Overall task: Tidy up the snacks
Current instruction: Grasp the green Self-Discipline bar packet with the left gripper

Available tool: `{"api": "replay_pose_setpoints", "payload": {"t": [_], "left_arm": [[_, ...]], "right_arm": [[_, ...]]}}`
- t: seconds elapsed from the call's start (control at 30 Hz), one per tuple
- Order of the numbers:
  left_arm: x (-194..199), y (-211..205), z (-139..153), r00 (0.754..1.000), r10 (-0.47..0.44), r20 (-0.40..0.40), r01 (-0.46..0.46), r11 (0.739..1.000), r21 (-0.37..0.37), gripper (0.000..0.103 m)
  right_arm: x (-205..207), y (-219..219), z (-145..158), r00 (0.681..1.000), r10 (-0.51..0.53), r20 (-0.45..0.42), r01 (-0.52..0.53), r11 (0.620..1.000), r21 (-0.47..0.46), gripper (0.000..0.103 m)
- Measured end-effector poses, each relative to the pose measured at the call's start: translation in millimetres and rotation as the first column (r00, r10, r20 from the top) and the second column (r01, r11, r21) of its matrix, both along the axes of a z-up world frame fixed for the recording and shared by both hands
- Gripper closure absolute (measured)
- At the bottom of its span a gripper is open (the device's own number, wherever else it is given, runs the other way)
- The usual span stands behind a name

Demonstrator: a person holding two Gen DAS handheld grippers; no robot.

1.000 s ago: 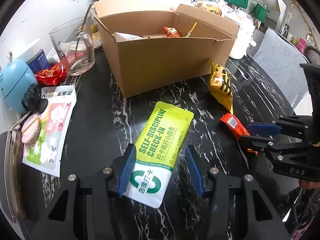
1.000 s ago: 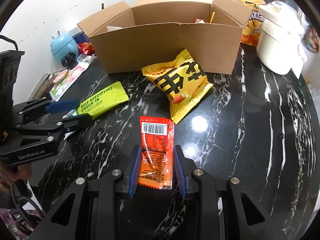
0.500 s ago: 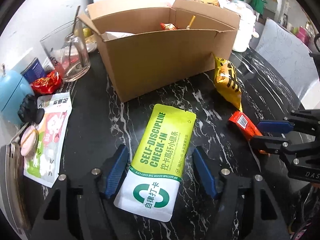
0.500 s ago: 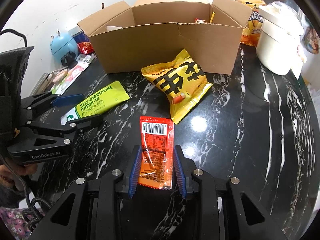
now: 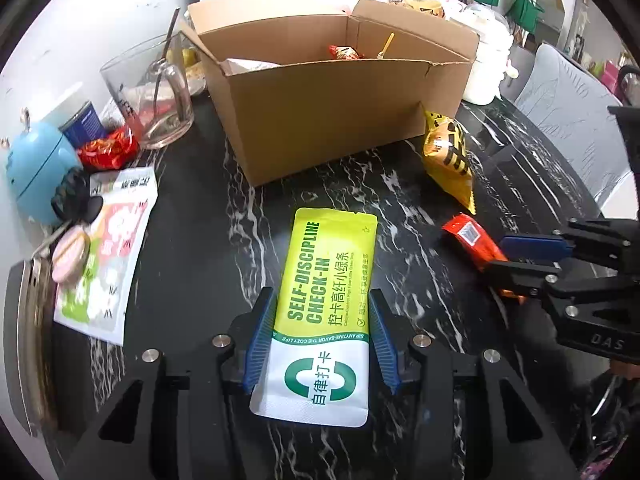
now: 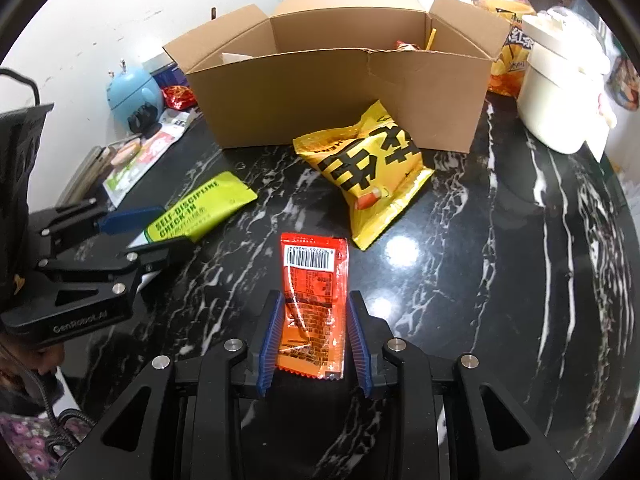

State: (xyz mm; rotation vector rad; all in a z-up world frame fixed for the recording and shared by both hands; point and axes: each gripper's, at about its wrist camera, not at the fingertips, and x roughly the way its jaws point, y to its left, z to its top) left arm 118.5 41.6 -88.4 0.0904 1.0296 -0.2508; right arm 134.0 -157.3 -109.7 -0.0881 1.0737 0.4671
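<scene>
- Snacks lie scattered on a glossy black bench (image 6: 520,280) veined with white, like polished marble.
- A flat yellow-green pouch (image 5: 328,280) with a white lower end and printed lettering lies in the middle of the bench, in front of the cardboard box (image 5: 332,112).
- The left tongs (image 5: 320,344) are closing on this pouch; their ribbed blue pads (image 5: 260,340) sit against both of its long edges.
- A small orange-red sachet (image 6: 314,304), crinkly and shiny with a barcode at its far end, lies flat on the bench to the right of the pouch.
- The right tongs (image 6: 314,336) stand narrow around the sachet's near half, their blue pads right at its edges; a true pinch cannot be told for sure.
- A puffy yellow bag (image 6: 364,168) with bold black characters leans against the box's front wall.
- The box is plain brown corrugated card with its flaps open; a red wrapper (image 5: 346,53) and a thin yellow stick (image 5: 386,46) show inside.
- A clear glass mug (image 5: 148,92) and a round pale-blue gadget (image 5: 36,168) stand at the left edge; a white lidded pot (image 6: 560,92) stands at the right.
</scene>
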Motion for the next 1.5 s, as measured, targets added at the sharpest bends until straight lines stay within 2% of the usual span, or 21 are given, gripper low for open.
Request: {"api": "replay_pose_setpoints", "payload": {"t": [0.43,0.53,0.6,0.73,0.83,0.9,0.93,0.97,1.03,1.23,1.37,1.5], "left_arm": [[-15.4,6.6,29.3,0.999,0.036,0.012,-0.035,0.994,-0.106,0.058],[-15.0,6.2,38.0,0.999,0.034,0.024,-0.031,0.992,-0.124,0.058],[-14.2,5.1,44.5,0.999,0.032,0.044,-0.026,0.992,-0.125,0.058],[-7.2,2.4,49.3,0.997,0.035,0.070,-0.026,0.991,-0.129,0.058],[-5.2,4.4,48.7,0.997,0.042,0.067,-0.032,0.990,-0.141,0.058],[-6.0,5.4,47.8,0.997,0.046,0.064,-0.036,0.989,-0.142,0.058],[-6.3,5.9,46.9,0.997,0.046,0.061,-0.037,0.989,-0.140,0.058],[-6.8,6.3,46.0,0.997,0.048,0.058,-0.039,0.990,-0.137,0.058],[-8.6,8.3,43.8,0.997,0.051,0.052,-0.044,0.990,-0.131,0.058],[-12.7,13.6,36.8,0.997,0.070,0.029,-0.066,0.990,-0.124,0.058],[-14.6,17.1,31.6,0.996,0.089,0.010,-0.087,0.988,-0.130,0.058],[-16.6,19.5,27.1,0.994,0.106,-0.001,-0.105,0.987,-0.122,0.058]], "right_arm": [[-12.9,4.9,16.6,1.000,0.029,0.002,-0.029,0.998,0.058,0.072],[-13.4,6.2,22.3,0.999,0.047,-0.006,-0.047,0.996,0.078,0.081],[-13.0,5.8,28.7,0.999,0.054,0.003,-0.054,0.994,0.099,0.081],[-12.0,11.3,31.8,0.997,0.059,0.048,-0.061,0.997,0.052,0.081],[-11.5,13.7,25.7,0.998,0.069,0.013,-0.070,0.995,0.066,0.081],[-11.3,13.6,19.4,0.998,0.064,-0.026,-0.062,0.995,0.080,0.078],[-11.8,13.5,16.6,0.997,0.063,-0.040,-0.059,0.995,0.079,0.069],[-12.0,14.0,13.6,0.997,0.058,-0.052,-0.054,0.996,0.078,0.053],[-13.6,14.0,9.4,0.998,0.042,-0.053,-0.038,0.997,0.073,0.040],[-20.6,24.3,-1.7,0.998,0.045,-0.043,-0.045,0.999,0.003,0.040],[-25.2,31.0,-3.2,1.000,0.030,0.006,-0.030,0.999,-0.046,0.040],[-36.4,40.6,-6.6,0.995,0.039,0.093,-0.028,0.993,-0.118,0.040]]}}
